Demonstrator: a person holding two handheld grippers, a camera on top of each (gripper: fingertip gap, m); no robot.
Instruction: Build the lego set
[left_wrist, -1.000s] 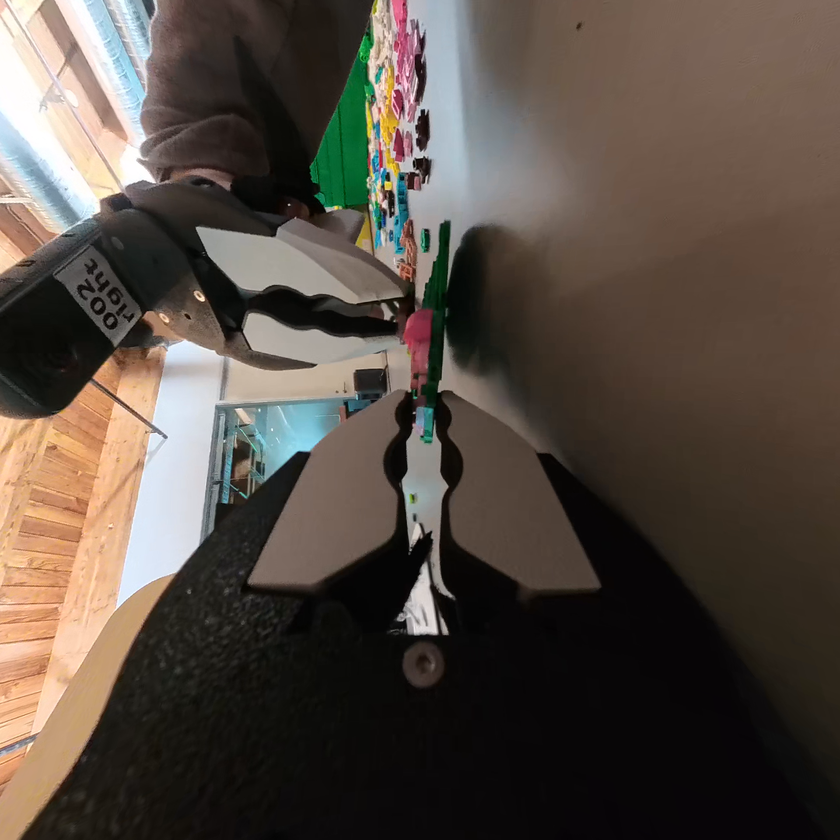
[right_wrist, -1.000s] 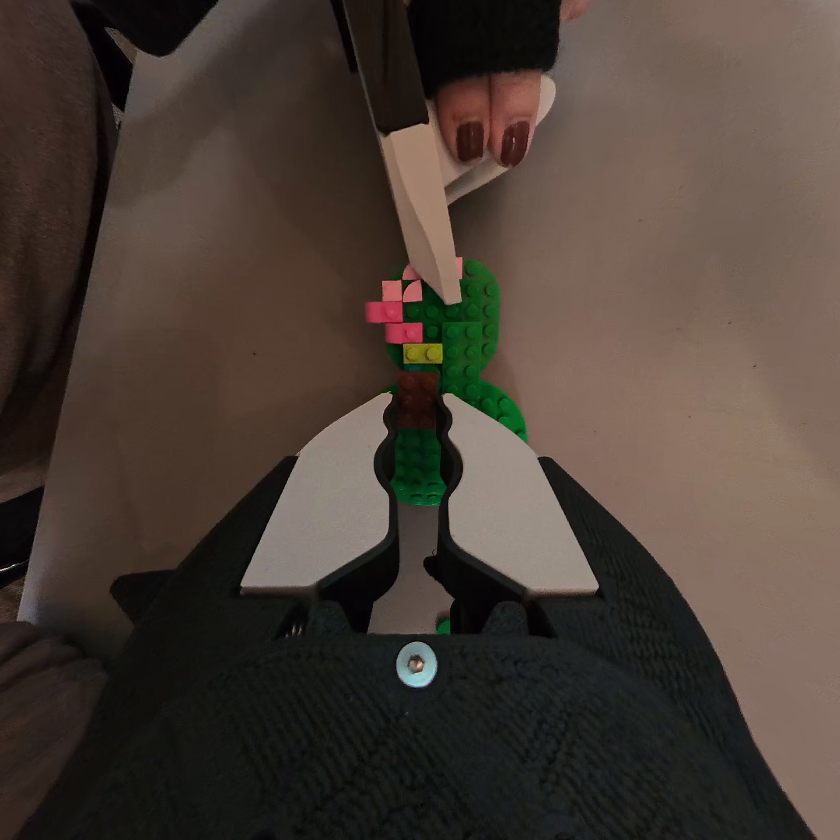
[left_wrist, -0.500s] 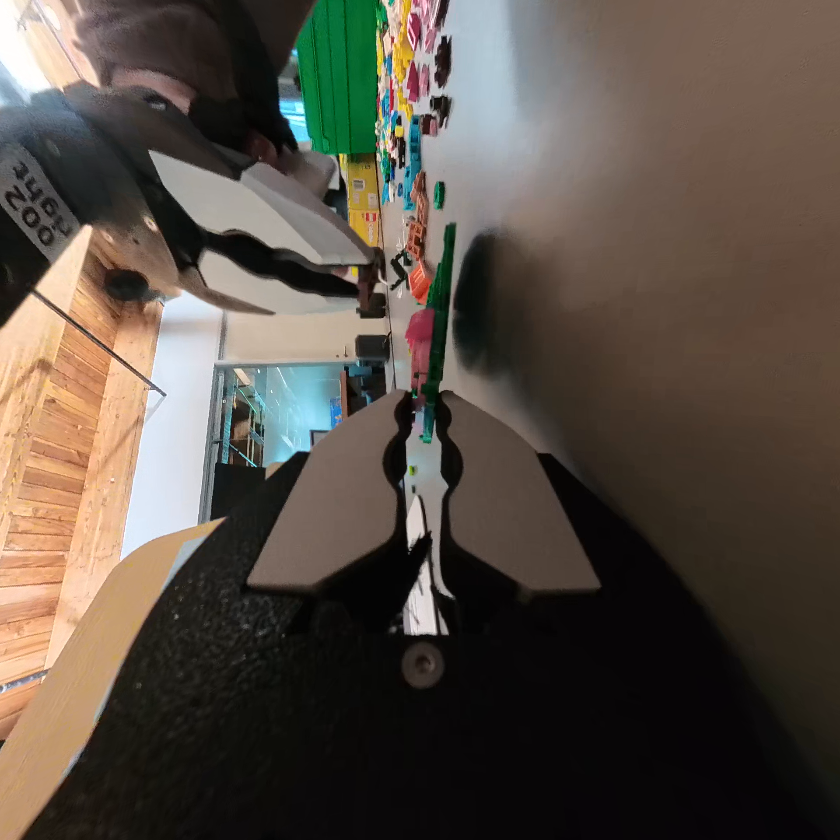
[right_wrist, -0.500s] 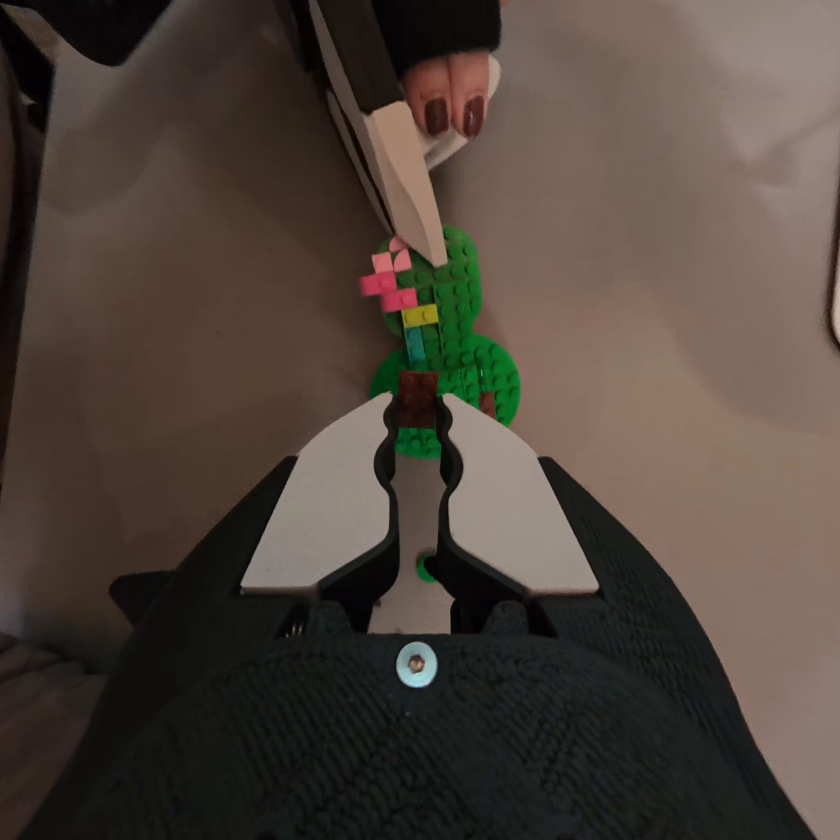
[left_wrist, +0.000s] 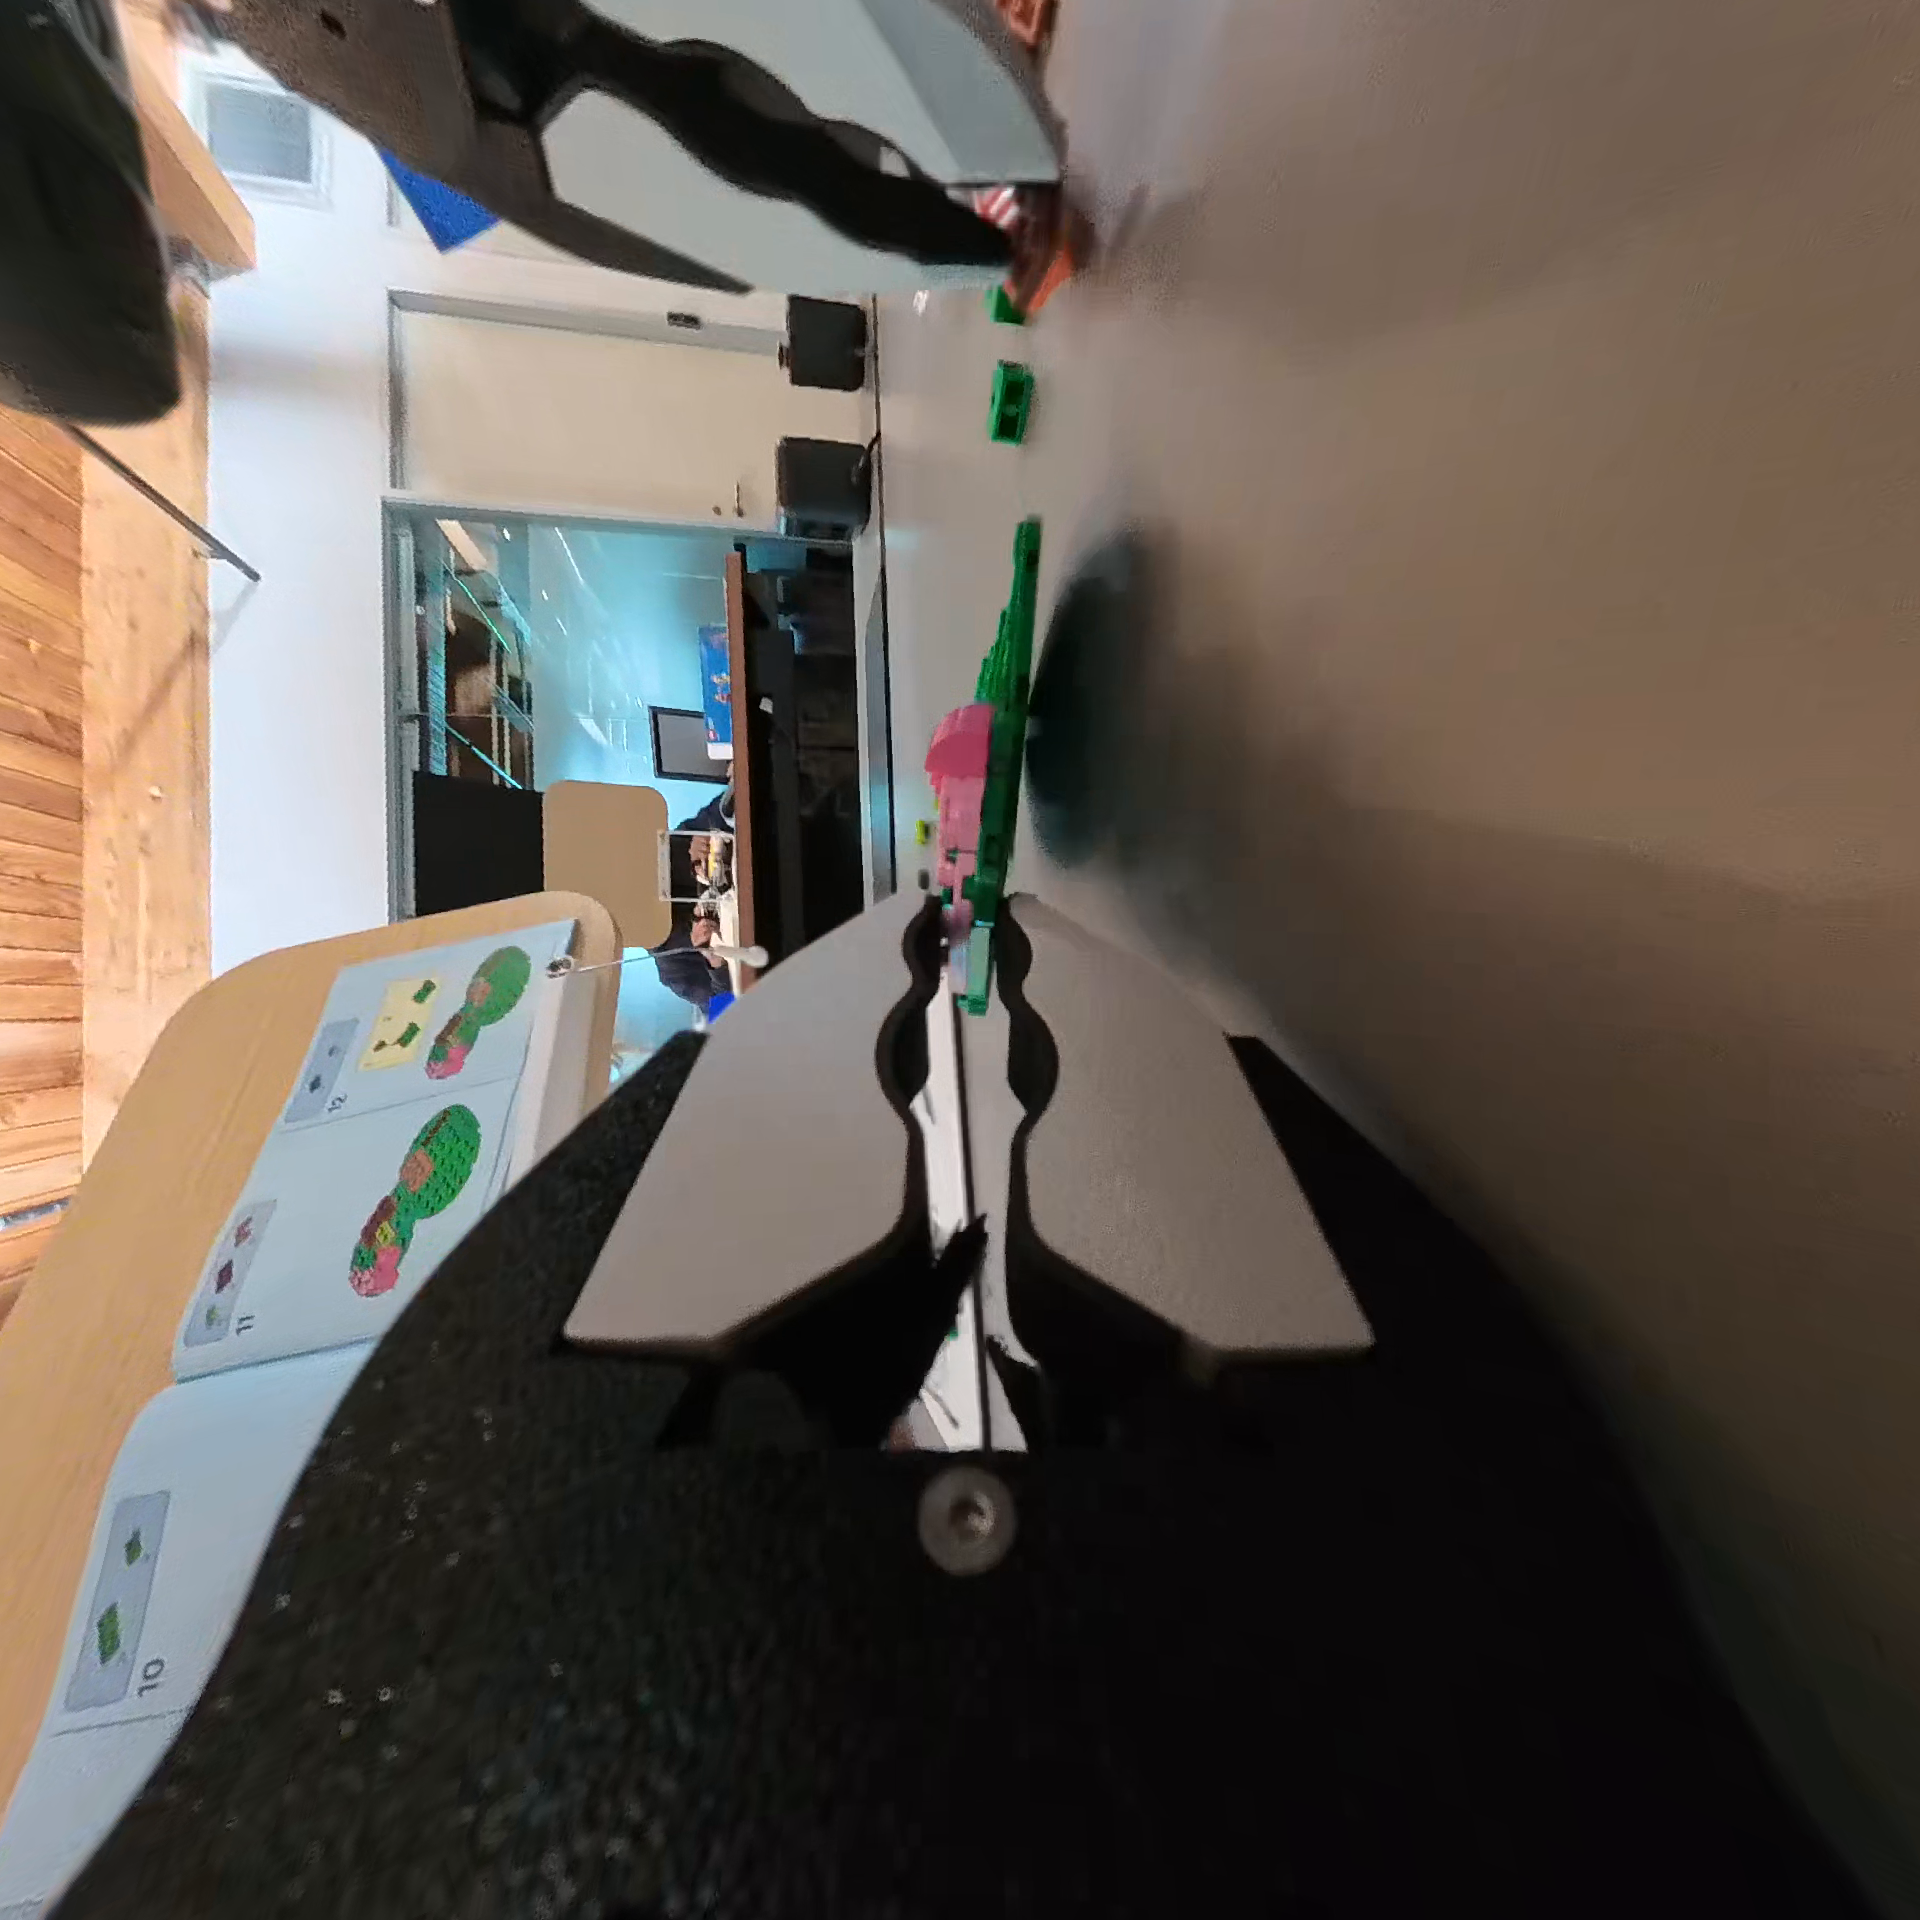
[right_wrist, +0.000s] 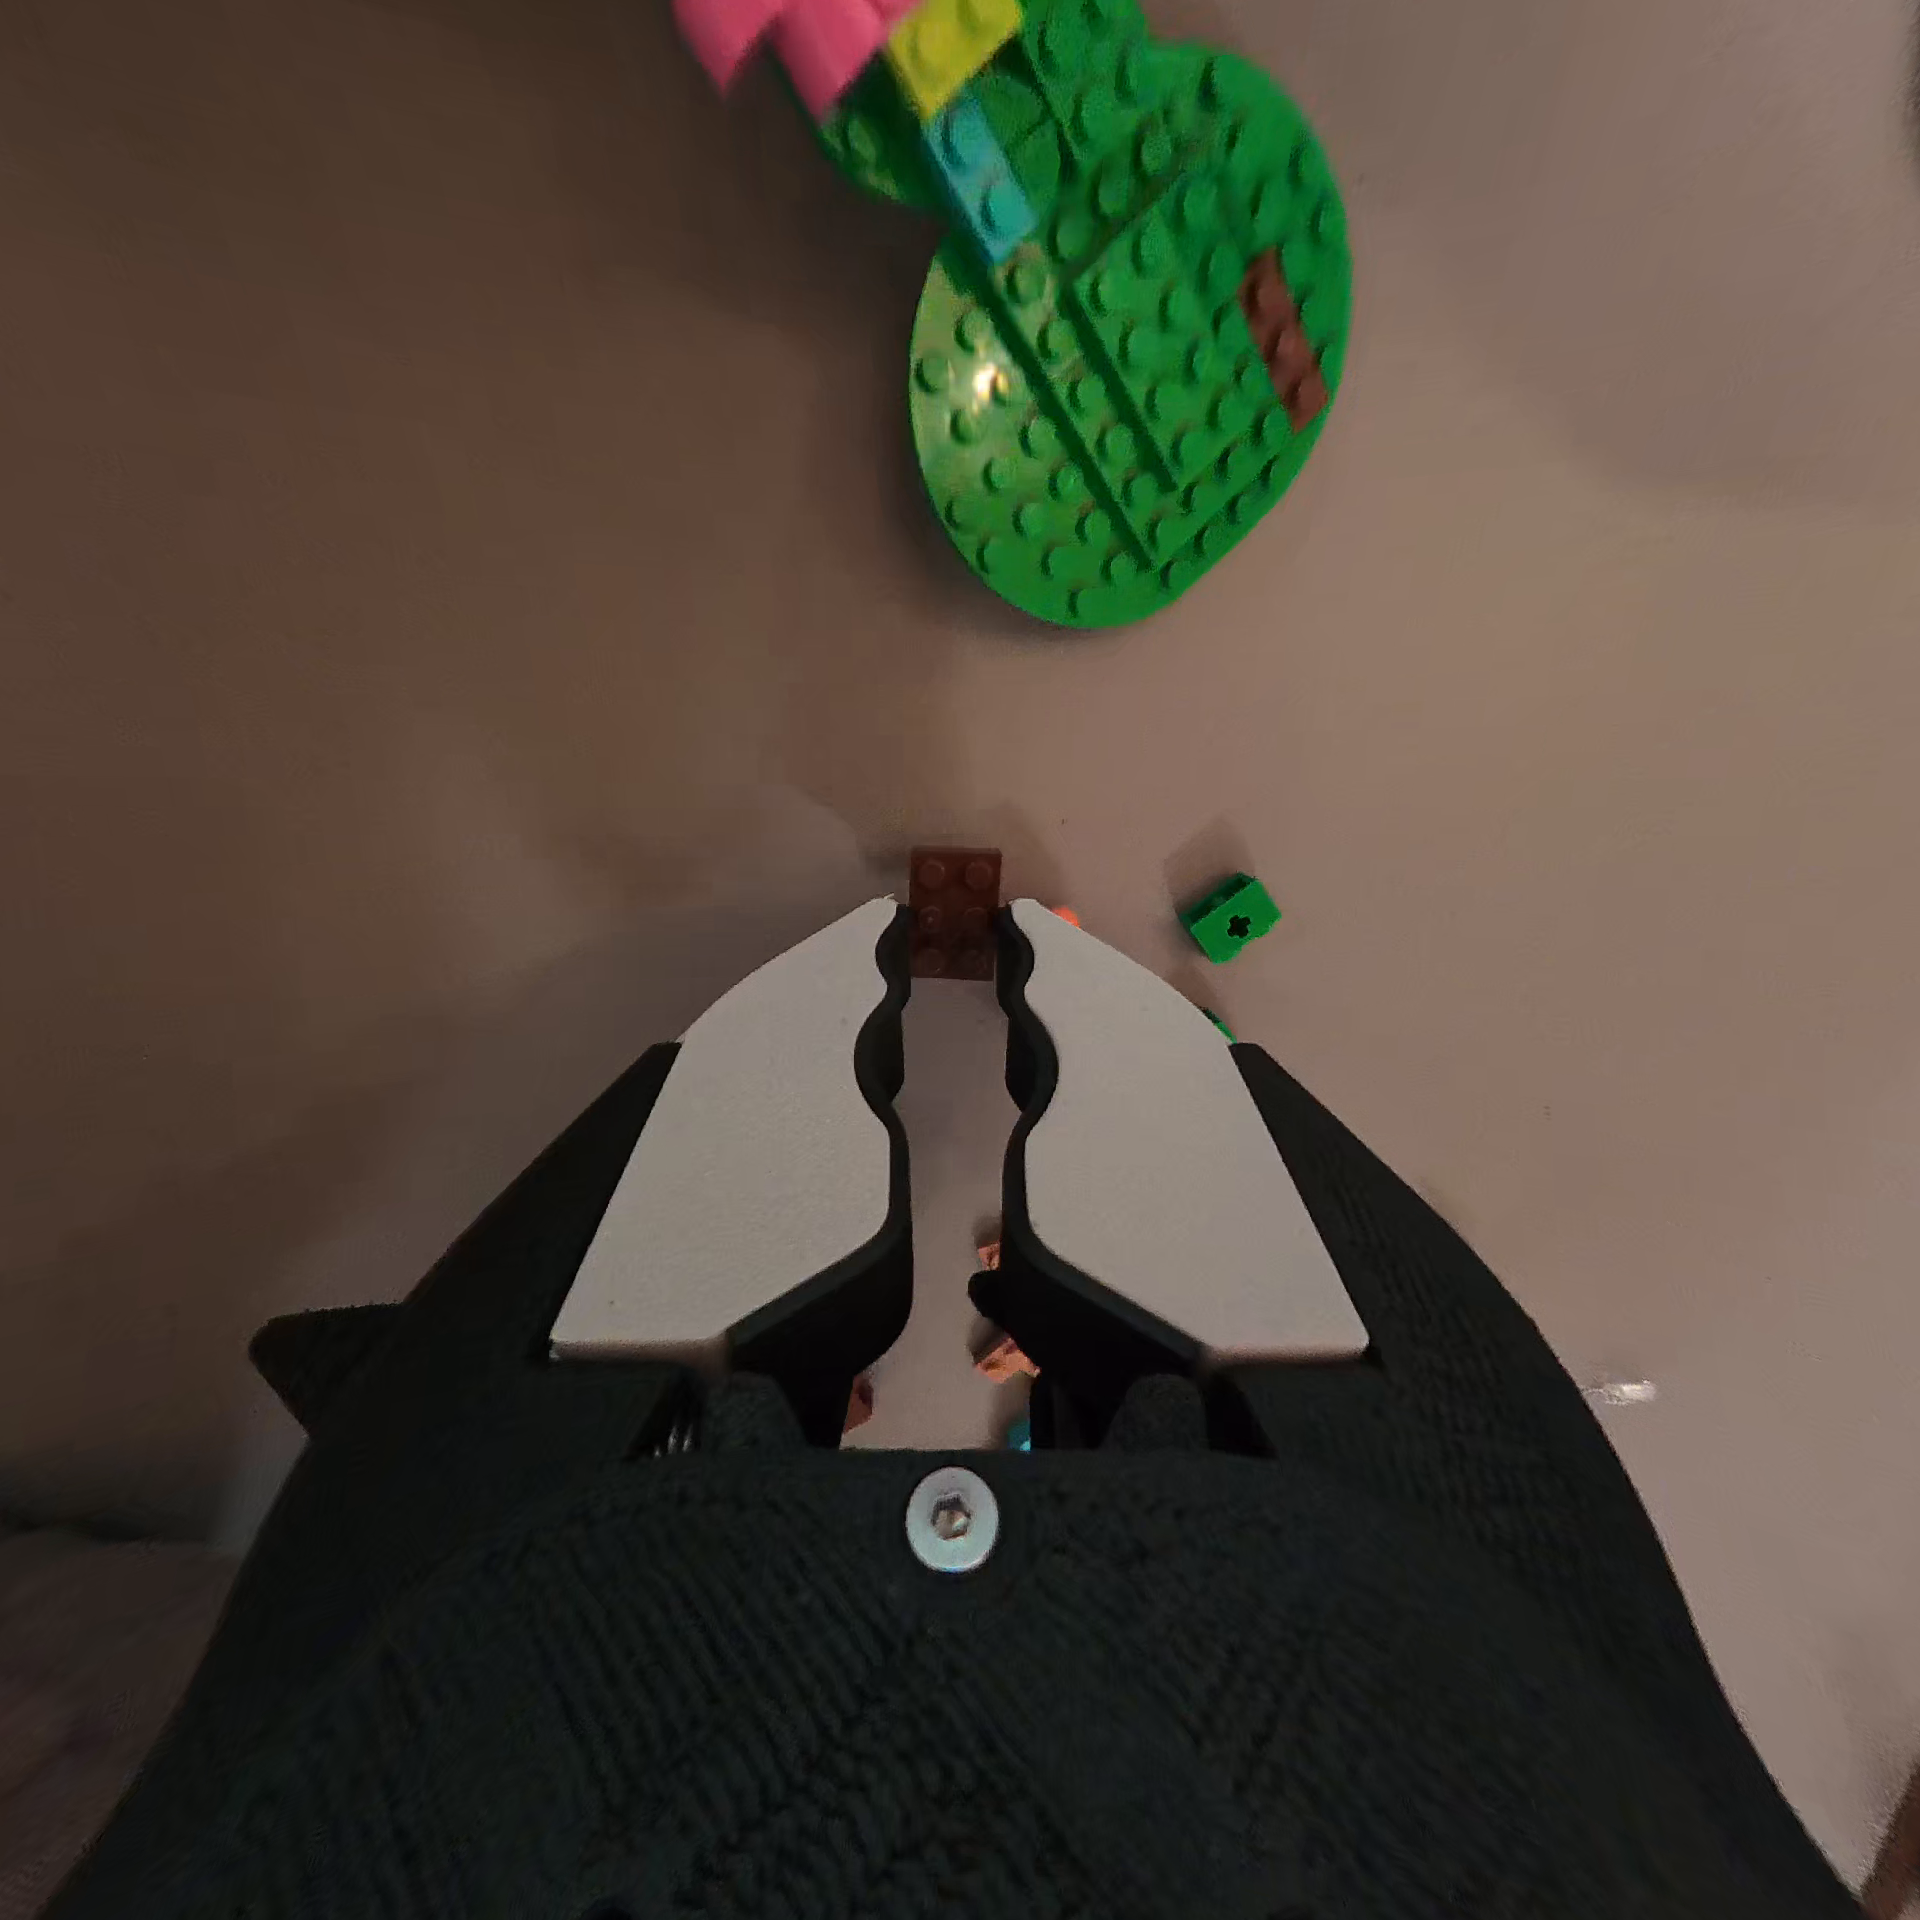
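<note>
The green studded plate (right_wrist: 1132, 343) lies on the grey table with a pink piece (right_wrist: 790, 36), a lime brick (right_wrist: 956, 52), a blue brick (right_wrist: 977, 177) and a small brown brick (right_wrist: 1283, 343) on it. My left gripper (left_wrist: 966, 935) is shut on the near edge of this plate (left_wrist: 1003, 727), seen edge-on with pink bricks (left_wrist: 961, 769). My right gripper (right_wrist: 951, 914) is shut on a brown brick (right_wrist: 954, 894) and holds it near the table, apart from the plate. It also shows blurred at the top of the left wrist view (left_wrist: 1013, 244).
A small green brick (right_wrist: 1231, 920) lies just right of my right fingertips and also shows in the left wrist view (left_wrist: 1008, 400). Small orange pieces (right_wrist: 1003, 1361) lie under the right gripper. An open instruction booklet (left_wrist: 343, 1143) rests on a wooden stand at the left. Across from one pair of fingers to the other is roughly 15 centimeters.
My right gripper has pulled back from the green plate with the brown brick still in it. The left gripper has kept its grip on the plate's edge.
</note>
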